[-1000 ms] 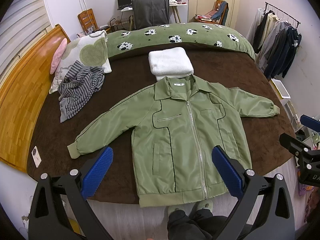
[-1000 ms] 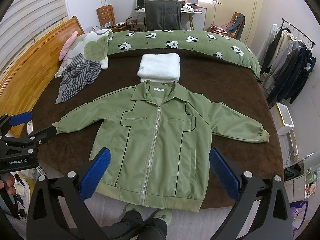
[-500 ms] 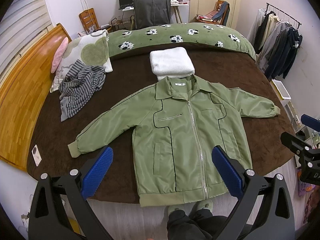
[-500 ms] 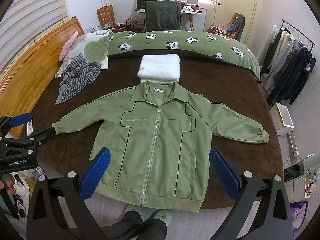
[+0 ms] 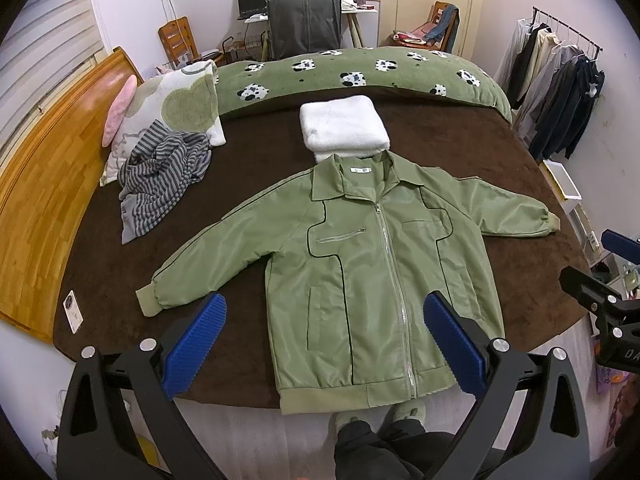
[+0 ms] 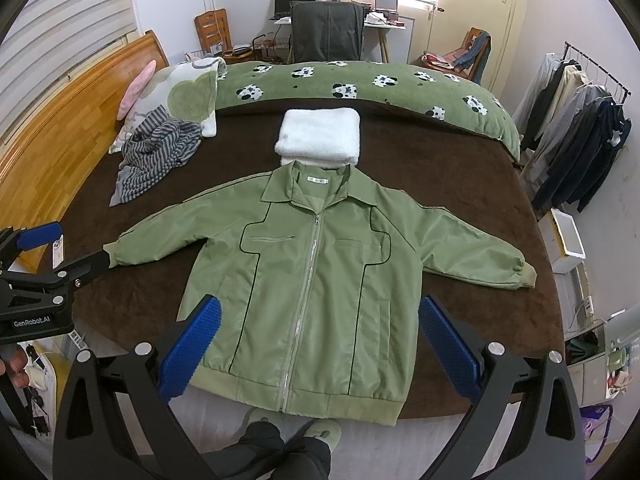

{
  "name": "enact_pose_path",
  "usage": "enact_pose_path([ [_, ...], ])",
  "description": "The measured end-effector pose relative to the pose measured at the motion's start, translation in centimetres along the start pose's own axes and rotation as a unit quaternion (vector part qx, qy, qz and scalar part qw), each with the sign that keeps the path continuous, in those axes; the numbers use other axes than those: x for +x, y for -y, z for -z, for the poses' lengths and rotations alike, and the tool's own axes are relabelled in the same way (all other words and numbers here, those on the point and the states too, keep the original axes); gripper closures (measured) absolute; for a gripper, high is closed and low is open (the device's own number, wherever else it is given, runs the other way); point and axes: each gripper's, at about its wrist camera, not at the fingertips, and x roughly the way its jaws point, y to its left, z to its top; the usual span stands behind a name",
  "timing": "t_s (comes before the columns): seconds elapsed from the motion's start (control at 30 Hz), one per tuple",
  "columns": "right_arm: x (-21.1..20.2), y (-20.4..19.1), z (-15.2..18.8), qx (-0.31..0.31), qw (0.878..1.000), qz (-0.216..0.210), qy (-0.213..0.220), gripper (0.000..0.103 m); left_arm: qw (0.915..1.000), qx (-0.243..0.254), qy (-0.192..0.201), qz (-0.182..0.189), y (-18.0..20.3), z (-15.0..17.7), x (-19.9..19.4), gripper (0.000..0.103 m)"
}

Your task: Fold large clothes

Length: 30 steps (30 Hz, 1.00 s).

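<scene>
Green zip-front nylon jacket (image 5: 376,268) lies as flat as a second ago at the brown bedspread's (image 5: 460,148) near edge (nothing folded), my left gripper (image 5: 324,344) and right gripper (image 6: 316,344) hovering spread, holding nothing.

On the bed (image 5: 460,140) before you: one green jacket (image 5: 372,280), one folded white towel (image 5: 344,128), one striped garment (image 5: 164,180), one patterned pillow (image 5: 176,108), one panda-print blanket (image 5: 360,72). You hold two hand-held grippers, left (image 5: 322,344) and right (image 6: 318,342). Wooden chairs: two.
</scene>
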Motion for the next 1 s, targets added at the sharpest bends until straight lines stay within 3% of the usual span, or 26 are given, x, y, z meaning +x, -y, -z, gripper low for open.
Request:
enact_pose_path([
  [1.0, 0.1, 0.3, -0.1, 0.010, 1.000, -0.001, 0.003, 0.006, 1.0000, -0.001, 0.007, 0.000, 1.1, -0.9, -0.9, 0.006],
])
